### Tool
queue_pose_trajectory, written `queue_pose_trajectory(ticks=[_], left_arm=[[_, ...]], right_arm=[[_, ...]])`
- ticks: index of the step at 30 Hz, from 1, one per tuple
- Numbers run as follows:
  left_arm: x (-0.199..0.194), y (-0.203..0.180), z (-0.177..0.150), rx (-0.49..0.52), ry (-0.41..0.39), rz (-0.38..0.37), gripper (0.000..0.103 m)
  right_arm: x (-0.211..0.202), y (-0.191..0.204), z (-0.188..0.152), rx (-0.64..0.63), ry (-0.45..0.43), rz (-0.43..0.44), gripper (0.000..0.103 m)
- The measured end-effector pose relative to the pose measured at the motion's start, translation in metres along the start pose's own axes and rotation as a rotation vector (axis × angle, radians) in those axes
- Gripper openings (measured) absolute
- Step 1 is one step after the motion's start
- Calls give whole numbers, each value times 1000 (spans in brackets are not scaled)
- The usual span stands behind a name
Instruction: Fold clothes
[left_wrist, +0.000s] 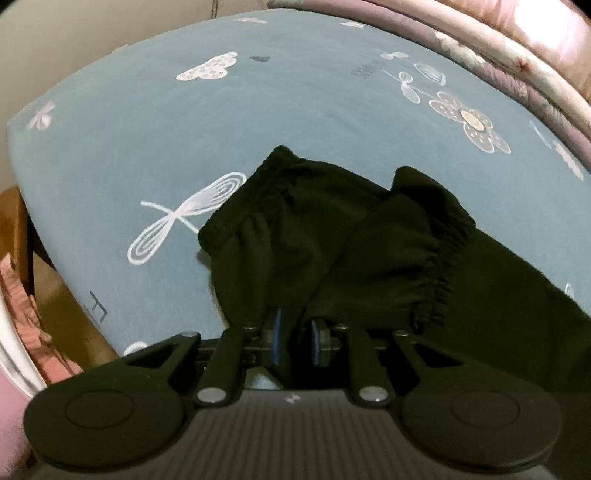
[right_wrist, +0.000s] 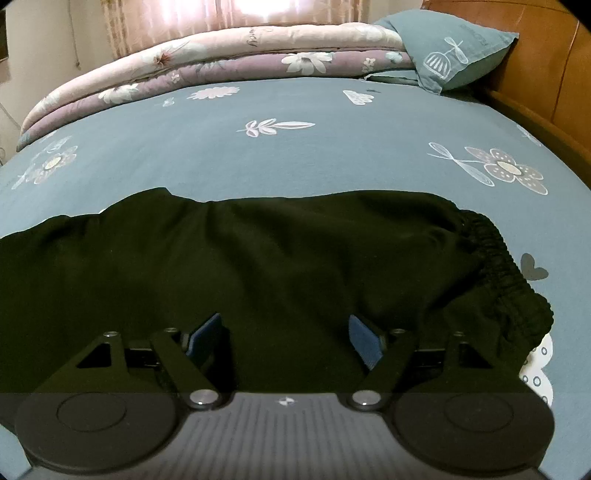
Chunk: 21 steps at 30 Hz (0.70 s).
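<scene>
Black trousers (right_wrist: 258, 266) lie spread across the blue printed bed sheet (right_wrist: 295, 155), their gathered elastic waistband (right_wrist: 506, 266) at the right. My right gripper (right_wrist: 286, 339) hovers just over the cloth, open wide, with its blue pads (right_wrist: 364, 343) apart and nothing pinched. In the left wrist view, the trousers' other end (left_wrist: 332, 229) is bunched, with a gathered elastic hem (left_wrist: 436, 273) folded on top. My left gripper (left_wrist: 295, 334) sits at the near edge of this bunch. Its jaws stand narrowly apart, with dark cloth in the gap that the pads (left_wrist: 277, 332) do not visibly press.
A folded floral quilt (right_wrist: 221, 55) lies along the far side of the bed, with a blue pillow (right_wrist: 454, 51) beside the wooden headboard (right_wrist: 546, 85). The bed's left edge (left_wrist: 22, 155) drops to a wooden floor, where pink cloth (left_wrist: 22, 295) lies.
</scene>
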<state>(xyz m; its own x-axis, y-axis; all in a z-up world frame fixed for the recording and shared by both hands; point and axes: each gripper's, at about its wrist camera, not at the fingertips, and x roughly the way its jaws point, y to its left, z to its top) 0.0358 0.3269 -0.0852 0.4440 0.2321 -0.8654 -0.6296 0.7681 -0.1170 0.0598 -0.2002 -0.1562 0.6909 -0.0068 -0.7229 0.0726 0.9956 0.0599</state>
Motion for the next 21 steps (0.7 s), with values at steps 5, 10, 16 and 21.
queue_pose_trajectory(ticks=[5, 10, 16, 21], left_arm=[[-8, 16, -5, -24, 24, -21, 61], [-39, 12, -5, 3, -17, -34, 63], [-55, -54, -9, 416, -92, -29, 66], [-29, -109, -48, 907, -115, 82, 65]], right_arm=[[-1, -1, 1, 7, 0, 9, 81], [-3, -2, 0, 13, -1, 25, 81], [-5, -2, -1, 17, -1, 40, 81], [-5, -1, -1, 15, 2, 41, 82]])
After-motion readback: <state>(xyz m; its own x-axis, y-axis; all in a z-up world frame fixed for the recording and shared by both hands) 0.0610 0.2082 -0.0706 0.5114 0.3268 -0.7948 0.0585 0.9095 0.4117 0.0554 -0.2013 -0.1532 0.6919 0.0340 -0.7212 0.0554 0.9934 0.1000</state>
